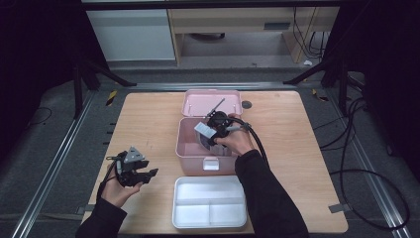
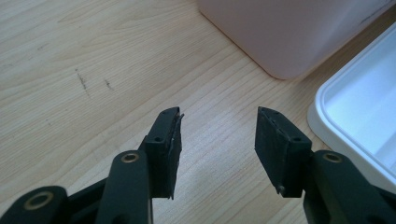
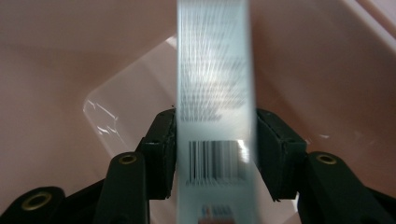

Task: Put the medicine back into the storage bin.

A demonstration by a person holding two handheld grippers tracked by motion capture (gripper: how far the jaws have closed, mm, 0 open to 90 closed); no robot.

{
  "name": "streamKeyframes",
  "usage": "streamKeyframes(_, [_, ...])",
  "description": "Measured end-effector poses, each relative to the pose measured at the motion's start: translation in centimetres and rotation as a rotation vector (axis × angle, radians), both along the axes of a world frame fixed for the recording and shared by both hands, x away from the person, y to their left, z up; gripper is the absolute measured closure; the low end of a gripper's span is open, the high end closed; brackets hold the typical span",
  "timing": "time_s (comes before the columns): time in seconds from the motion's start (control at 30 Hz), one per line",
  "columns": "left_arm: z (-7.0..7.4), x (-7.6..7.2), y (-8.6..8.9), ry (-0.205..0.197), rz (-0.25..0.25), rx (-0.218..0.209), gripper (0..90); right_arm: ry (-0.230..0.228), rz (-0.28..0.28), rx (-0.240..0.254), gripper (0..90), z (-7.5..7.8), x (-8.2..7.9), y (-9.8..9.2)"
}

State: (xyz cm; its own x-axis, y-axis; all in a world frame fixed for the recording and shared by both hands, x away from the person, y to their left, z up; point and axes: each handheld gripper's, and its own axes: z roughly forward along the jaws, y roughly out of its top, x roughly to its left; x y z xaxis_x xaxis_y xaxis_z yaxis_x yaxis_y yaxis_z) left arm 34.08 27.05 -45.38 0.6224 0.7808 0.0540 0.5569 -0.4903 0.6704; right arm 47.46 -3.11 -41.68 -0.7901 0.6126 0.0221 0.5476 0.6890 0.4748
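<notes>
Right tongs (image 3: 215, 140) clamped on box (image 3: 215, 88).

Blurred beyond reading on the pale packet (image 3: 215, 93) pinched in the right claw (image 3: 215, 154), cut off at top and bottom edges, with the pink box (image 2: 289, 32) and white tray (image 2: 359, 116) both cropped.

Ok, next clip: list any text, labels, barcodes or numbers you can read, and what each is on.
Nothing can be read.
Small box gripped by the right gripper over the pink bin: several lines of small print, too blurred to read.
Same box, lower down: a barcode; the digits under it cannot be made out.
White tray, wooden table, left gripper: no markings seen.
</notes>
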Motion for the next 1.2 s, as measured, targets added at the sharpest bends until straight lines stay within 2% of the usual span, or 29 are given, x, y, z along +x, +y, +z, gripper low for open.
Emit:
streamKeyframes(0.17, [0.0,-0.1,-0.1,-0.001,-0.014,0.005,51.6,-0.034,0.0,0.034,50.4,0.8,-0.4,-0.2])
streamKeyframes(0.37, [0.7,-0.5,-0.6,-0.013,-0.071,0.004,51.5,-0.135,0.012,0.12,48.5,4.2,-1.9,-1.8])
streamKeyframes(0.53, [1.4,-1.0,-1.5,-0.028,-0.139,0.01,51.2,-0.205,0.039,0.166,48.0,7.1,-4.3,-4.0])
streamKeyframes(0.67, [1.9,-1.6,-2.7,-0.028,-0.209,0.02,51.7,-0.254,0.072,0.162,49.8,8.5,-7.2,-6.2])
streamKeyframes(0.77, [2.1,-2.2,-3.8,-0.031,-0.267,0.035,52.2,-0.253,0.092,0.182,50.2,8.6,-9.1,-7.5])
streamKeyframes(0.87, [2.2,-2.8,-5.0,-0.024,-0.317,0.056,53.8,-0.253,0.113,0.177,50.2,8.1,-11.0,-8.8])
streamKeyframes(1.0, [2.0,-3.4,-6.3,0.002,-0.377,0.089,57.0,-0.245,0.117,0.151,48.7,6.5,-12.8,-10.3])
streamKeyframes(1.2, [1.4,-4.0,-7.7,0.056,-0.456,0.123,63.8,-0.206,0.154,0.114,48.9,3.7,-14.6,-11.0])
